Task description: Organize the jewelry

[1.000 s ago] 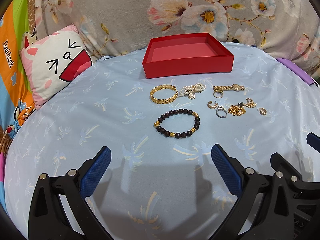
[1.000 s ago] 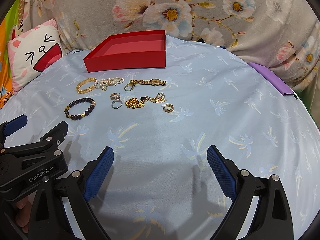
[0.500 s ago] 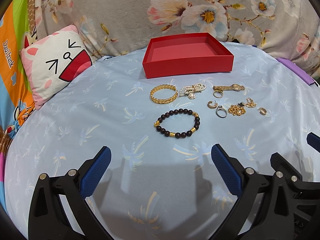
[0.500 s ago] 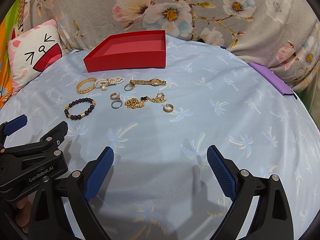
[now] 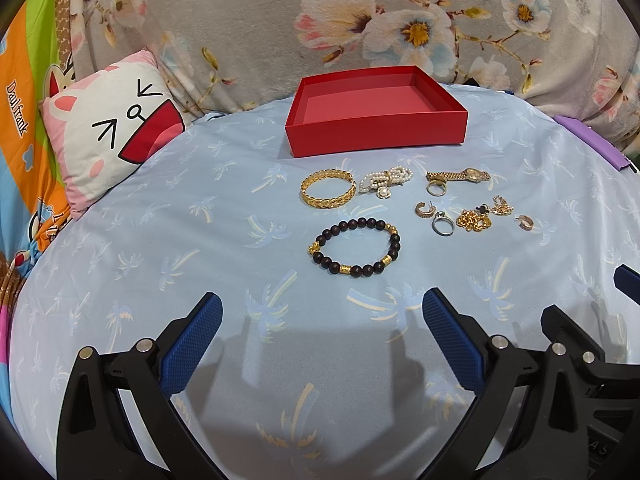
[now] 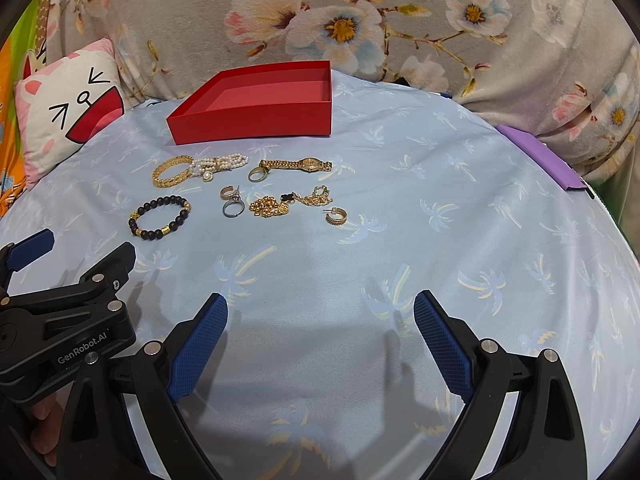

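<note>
I saw a plain red cardboard box on a pale blue sheet with palm-tree print. My grippers' finger pads were dark blue, and a grey blanket with pink and white flowers lay behind.

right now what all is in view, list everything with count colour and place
box: 1, red, open, empty, far middle of sheet
bangle: 1, gold, before box
pearls: 1 strand, white, right of bangle
watch: 1, gold, right of pearls
bead bracelet: 1, dark with gold, nearest
rings: 2, gold and silver, below watch
hoops: 2, gold, flanking chain
chain: 1 heap, gold, right
sheet: 1, light blue
pillow: 1, white and pink, left
left tool: open, empty
right tool: open, empty
</note>
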{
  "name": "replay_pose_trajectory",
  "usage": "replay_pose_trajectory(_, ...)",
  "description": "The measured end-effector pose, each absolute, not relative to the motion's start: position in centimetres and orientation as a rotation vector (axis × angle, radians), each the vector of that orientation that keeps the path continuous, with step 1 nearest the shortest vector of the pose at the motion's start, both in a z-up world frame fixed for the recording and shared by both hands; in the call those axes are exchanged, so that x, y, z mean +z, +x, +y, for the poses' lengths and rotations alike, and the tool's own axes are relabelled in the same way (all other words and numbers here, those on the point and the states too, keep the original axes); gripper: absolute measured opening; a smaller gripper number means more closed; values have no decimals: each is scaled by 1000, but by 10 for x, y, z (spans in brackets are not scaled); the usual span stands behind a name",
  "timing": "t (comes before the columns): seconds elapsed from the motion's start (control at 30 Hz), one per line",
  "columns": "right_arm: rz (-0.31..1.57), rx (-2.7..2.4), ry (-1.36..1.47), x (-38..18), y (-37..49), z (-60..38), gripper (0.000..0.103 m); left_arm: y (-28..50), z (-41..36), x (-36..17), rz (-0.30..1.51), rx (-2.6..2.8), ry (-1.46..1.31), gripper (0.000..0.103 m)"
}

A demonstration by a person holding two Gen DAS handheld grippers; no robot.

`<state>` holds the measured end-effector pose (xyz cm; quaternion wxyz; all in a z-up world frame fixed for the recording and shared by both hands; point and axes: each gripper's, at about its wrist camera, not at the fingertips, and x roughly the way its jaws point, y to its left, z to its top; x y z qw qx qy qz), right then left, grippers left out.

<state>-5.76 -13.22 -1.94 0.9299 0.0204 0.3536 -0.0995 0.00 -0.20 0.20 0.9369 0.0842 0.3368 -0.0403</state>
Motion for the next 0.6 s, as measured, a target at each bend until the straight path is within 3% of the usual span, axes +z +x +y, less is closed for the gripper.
replay_pose_trajectory(0.6, 773, -155, 82, -24, -51, -140, 92, 9, 22, 5, 733, -105, 79, 98)
